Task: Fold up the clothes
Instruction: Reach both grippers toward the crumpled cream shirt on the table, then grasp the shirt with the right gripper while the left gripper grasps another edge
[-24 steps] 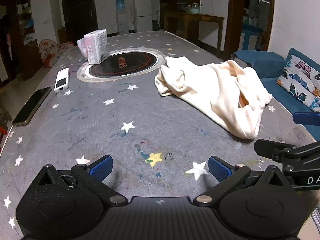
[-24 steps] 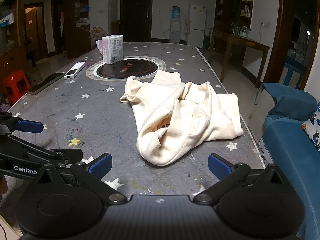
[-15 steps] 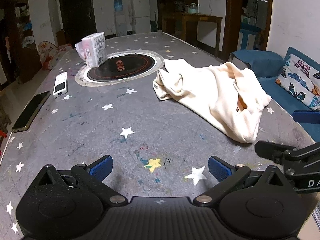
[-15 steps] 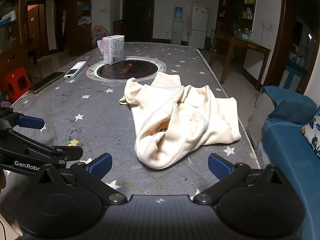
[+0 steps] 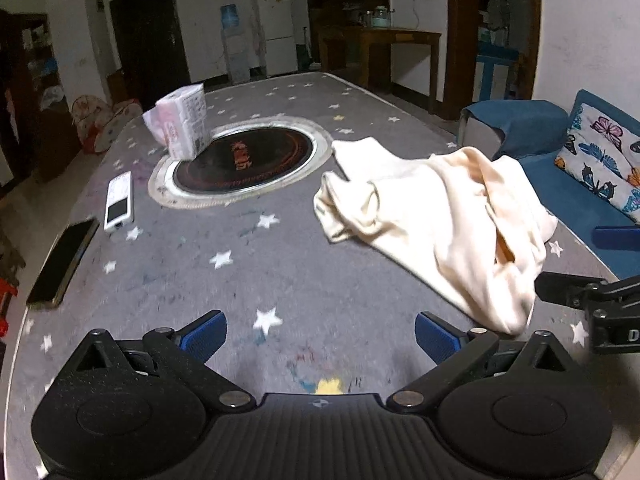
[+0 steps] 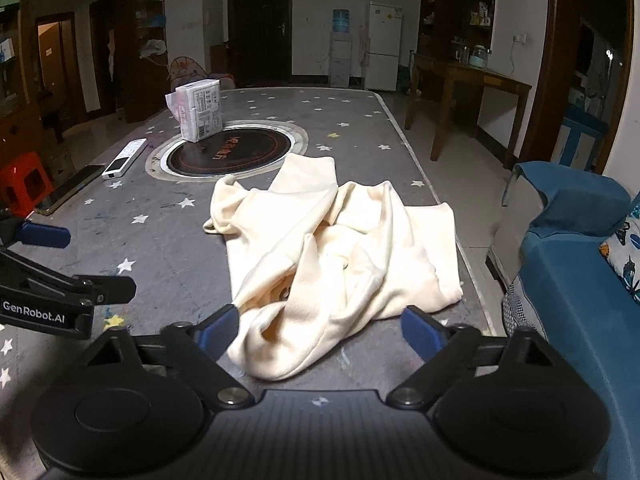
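A cream garment (image 6: 344,256) lies crumpled in a loose heap on the right half of the grey star-patterned bench (image 5: 248,264), its far corner reaching the rim of the round black hotplate (image 5: 244,156) set into the bench top. The right tool (image 6: 320,330) hovers low at the near end of the heap with its blue-tipped fingers (image 6: 218,330) spread wide, the nearest fold of cloth lying between them and against the left finger; it is not pinching the cloth. The left tool (image 5: 320,332) is also spread wide and holds nothing, over bare bench just left of the garment's near edge, with its right finger close beside the cloth. A pack of tissues (image 5: 182,124) stands on the far left rim of the hotplate, and a white remote (image 5: 119,196) and a dark phone (image 5: 64,262) lie along the left edge of the bench. A blue sofa (image 6: 576,280) stands beside the bench on the right
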Demonstrator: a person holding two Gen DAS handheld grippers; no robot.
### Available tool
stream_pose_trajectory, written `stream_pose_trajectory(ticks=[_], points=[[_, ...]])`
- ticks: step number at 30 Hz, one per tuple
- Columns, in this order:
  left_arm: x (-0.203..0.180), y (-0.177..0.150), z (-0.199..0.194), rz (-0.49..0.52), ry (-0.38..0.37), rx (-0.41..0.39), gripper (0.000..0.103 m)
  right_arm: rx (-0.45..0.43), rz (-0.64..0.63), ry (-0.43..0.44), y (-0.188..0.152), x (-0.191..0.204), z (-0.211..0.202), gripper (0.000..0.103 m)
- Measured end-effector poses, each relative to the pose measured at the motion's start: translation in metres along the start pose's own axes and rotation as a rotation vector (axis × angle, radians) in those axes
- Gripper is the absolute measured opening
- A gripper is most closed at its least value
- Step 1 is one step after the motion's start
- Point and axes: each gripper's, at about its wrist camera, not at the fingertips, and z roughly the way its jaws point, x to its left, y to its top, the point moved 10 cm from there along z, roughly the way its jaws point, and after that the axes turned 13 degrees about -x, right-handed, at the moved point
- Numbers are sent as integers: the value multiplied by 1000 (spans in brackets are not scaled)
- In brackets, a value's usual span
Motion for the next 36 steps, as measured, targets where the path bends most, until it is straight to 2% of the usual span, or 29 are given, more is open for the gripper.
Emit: stream_pose_trajectory(ticks=[11, 18, 21, 23, 25, 27, 30, 36], points=[[-51, 27, 17, 59, -129, -30, 93, 6, 17, -41, 10, -25, 16, 78], [-82, 34, 38, 112, -181, -17, 81, 8, 20, -57, 11, -40, 22, 72], [-92, 33, 54, 124, -213, 12, 67, 14, 34, -65, 10, -48, 25, 69], [-97, 30, 64, 116, -240, 35, 52, 15, 37, -65, 10, -52, 26, 67], [-101, 26, 73, 103, -267, 59, 23, 18, 36, -65, 10, -55, 28, 66], [-100, 24, 77, 79, -280, 70, 12, 19, 41, -65, 11, -57, 30, 62], [-93, 26, 70, 63, -269, 39, 6, 19, 41, -58, 12, -59, 32, 60], [-67, 28, 51, 20, -221, 11, 4, 25, 49, -18, 16, -50, 46, 54]])
